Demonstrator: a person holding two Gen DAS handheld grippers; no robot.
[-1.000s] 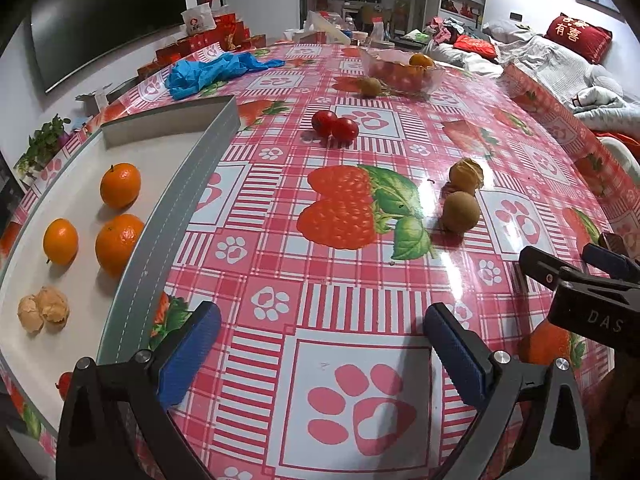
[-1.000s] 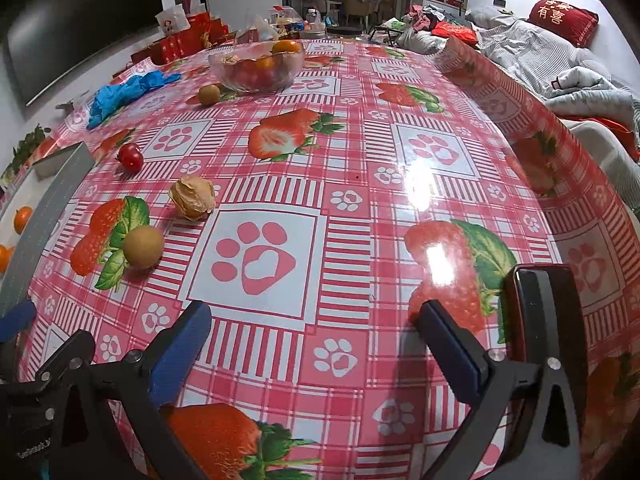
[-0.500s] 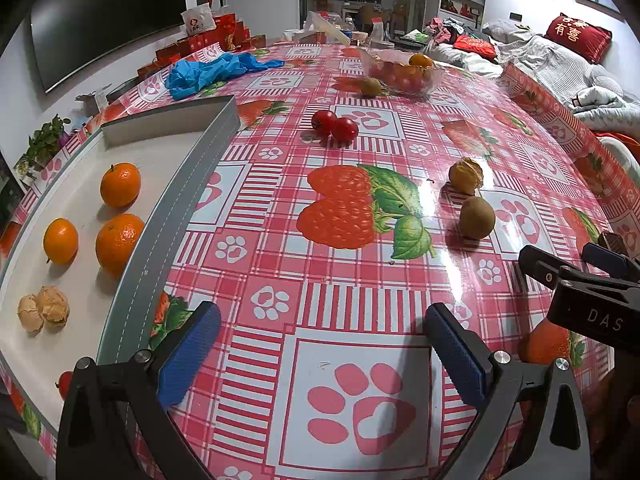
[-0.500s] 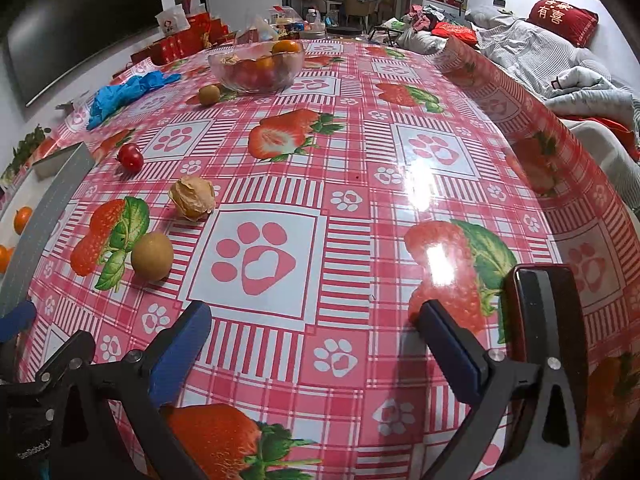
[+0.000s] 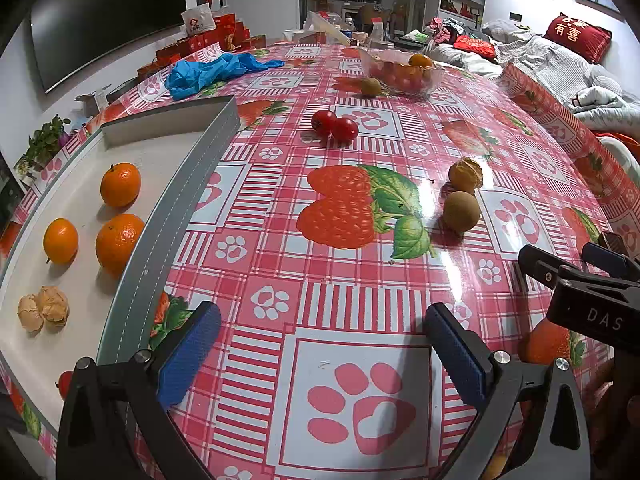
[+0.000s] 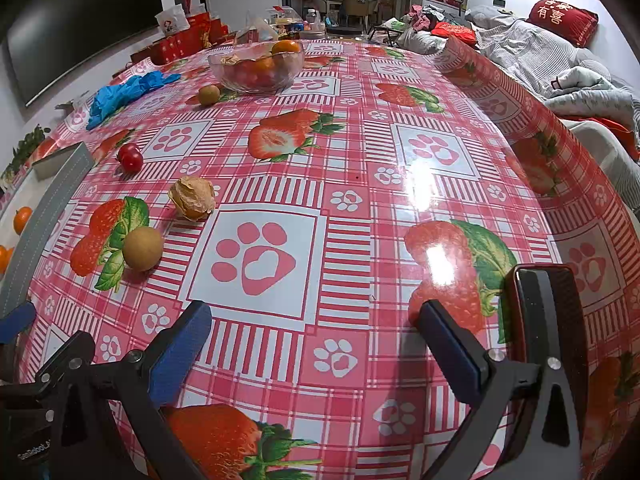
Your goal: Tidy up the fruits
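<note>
Left wrist view: both grippers idle and wide open while a loose brown fruit rolls about on the table.

Left wrist view: the left gripper [image 5: 320, 354] hangs with its jaws spread wide and nothing between them; ahead and right of them, the smooth round brown fruit [image 5: 461, 212] has rolled back beside the papery-husked golden berry [image 5: 465, 175], after drifting away half a second ago. Left of the jaws, the pale grey-rimmed tray [image 5: 160, 224] holds three oranges [image 5: 119, 243] and two husked berries. Right wrist view: the right gripper [image 6: 316, 350] is equally wide and empty, low over the red strawberry-print tablecloth [image 6: 360, 184]; the brown fruit [image 6: 142, 248] lies ahead-left of its jaws, two red cherry tomatoes [image 6: 130, 157] and the clear glass fruit bowl [image 6: 256, 67] farther off. Since it seems to roll easily, that fruit likely needs a centred, gentle grip.
</note>
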